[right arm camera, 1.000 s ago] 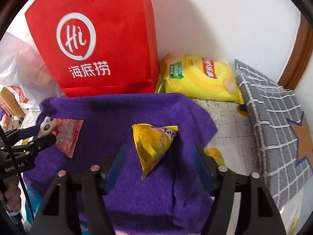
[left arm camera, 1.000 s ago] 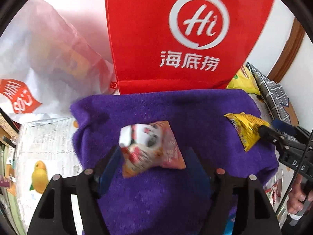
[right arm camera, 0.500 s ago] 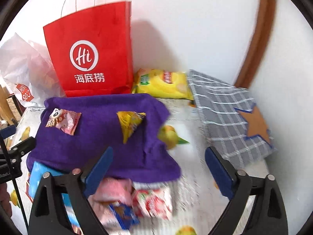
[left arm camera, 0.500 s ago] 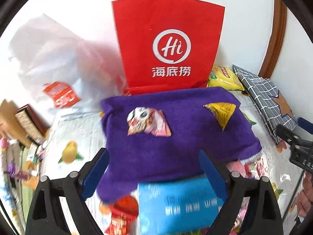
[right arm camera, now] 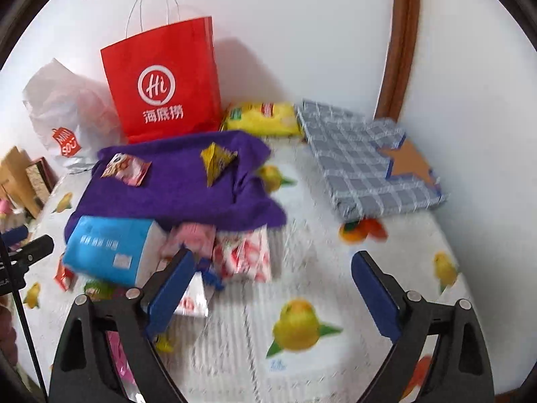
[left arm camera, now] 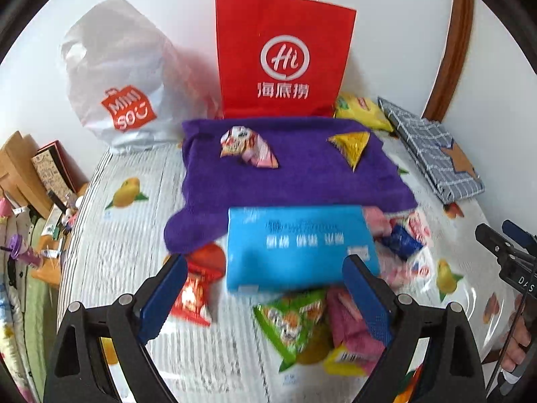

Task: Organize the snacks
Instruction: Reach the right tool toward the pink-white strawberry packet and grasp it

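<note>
Left tool [left arm camera: 265,285], right tool [right arm camera: 273,280] now released, pulled back; pink packet [left arm camera: 248,147], yellow packet [left arm camera: 350,142] left on purple towel [left arm camera: 295,181].

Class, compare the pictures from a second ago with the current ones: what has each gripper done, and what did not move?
Both grippers let go and drew back: the left gripper released the pink panda snack packet, the right gripper, now closing slightly, the yellow triangular packet. Both packets stay on the purple towel; the red paper bag is unmoved.
</note>
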`<action>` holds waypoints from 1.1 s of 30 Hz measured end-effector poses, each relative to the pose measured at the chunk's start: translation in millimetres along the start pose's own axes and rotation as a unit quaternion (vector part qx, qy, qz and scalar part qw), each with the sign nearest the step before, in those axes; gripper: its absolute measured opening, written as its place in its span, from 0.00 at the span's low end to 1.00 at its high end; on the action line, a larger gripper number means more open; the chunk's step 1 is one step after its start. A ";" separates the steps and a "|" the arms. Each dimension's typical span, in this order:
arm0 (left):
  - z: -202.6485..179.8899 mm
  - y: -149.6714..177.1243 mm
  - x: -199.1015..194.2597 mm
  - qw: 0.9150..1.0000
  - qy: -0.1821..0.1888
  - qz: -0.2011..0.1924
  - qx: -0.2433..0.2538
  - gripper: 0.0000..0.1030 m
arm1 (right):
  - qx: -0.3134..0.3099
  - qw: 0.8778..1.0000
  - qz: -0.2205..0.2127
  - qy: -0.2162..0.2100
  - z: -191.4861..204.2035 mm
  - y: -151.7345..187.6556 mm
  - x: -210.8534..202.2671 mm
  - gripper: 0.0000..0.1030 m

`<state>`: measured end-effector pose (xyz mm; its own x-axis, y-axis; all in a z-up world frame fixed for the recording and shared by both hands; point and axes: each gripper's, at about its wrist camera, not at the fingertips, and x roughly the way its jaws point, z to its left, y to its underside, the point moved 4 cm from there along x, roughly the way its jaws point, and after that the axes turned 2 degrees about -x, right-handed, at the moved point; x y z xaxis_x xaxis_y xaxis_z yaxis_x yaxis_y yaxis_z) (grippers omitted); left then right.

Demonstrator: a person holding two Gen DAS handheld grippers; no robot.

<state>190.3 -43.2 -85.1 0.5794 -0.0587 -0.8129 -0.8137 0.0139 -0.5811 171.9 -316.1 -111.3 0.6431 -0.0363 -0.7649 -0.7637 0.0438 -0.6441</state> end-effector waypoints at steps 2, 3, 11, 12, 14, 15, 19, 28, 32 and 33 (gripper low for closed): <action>1.4 9.1 -0.2 1.000 -0.001 0.000 0.002 0.91 | 0.012 1.000 0.005 -0.011 -2.6 11.6 2.9 0.90; 2.4 12.0 0.1 1.000 -0.004 -0.001 0.003 0.90 | 0.014 1.000 0.007 -0.014 -3.4 15.8 4.2 0.90; 17.5 20.6 11.2 1.000 0.001 -0.002 -0.014 0.90 | 0.016 0.999 0.034 -0.028 -2.0 30.9 32.3 0.64; 19.6 19.4 13.5 1.000 0.001 0.000 -0.016 0.90 | 0.017 0.999 0.038 -0.028 -2.5 29.8 37.5 0.63; 22.4 15.7 16.8 1.000 0.002 0.001 -0.017 0.90 | 0.019 0.998 0.041 -0.034 -3.0 26.5 44.6 0.59; 24.0 13.3 17.9 1.000 0.001 -0.002 -0.016 0.90 | 0.019 0.998 0.041 -0.037 -3.4 24.5 47.9 0.59; 29.3 3.0 21.7 1.000 -0.003 -0.014 -0.015 0.90 | 0.011 0.998 0.040 -0.041 -1.7 14.5 63.0 0.54; 43.2 -16.2 44.7 0.999 -0.005 0.000 -0.034 0.90 | -0.006 0.995 0.077 -0.070 2.6 6.1 112.6 0.50; 49.4 -23.9 54.0 0.999 0.001 0.004 -0.043 0.90 | 0.003 0.991 0.088 -0.099 5.7 5.1 128.1 0.50; 50.3 -25.2 56.6 0.999 0.001 0.005 -0.046 0.90 | 0.001 0.990 0.092 -0.104 7.2 5.3 132.1 0.50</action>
<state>245.8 3.3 -118.5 0.5713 -0.0609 -0.8185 -0.8203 -0.0765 -0.5668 253.2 -313.5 -215.8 0.4912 0.1784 -0.8526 -0.8690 0.0330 -0.4937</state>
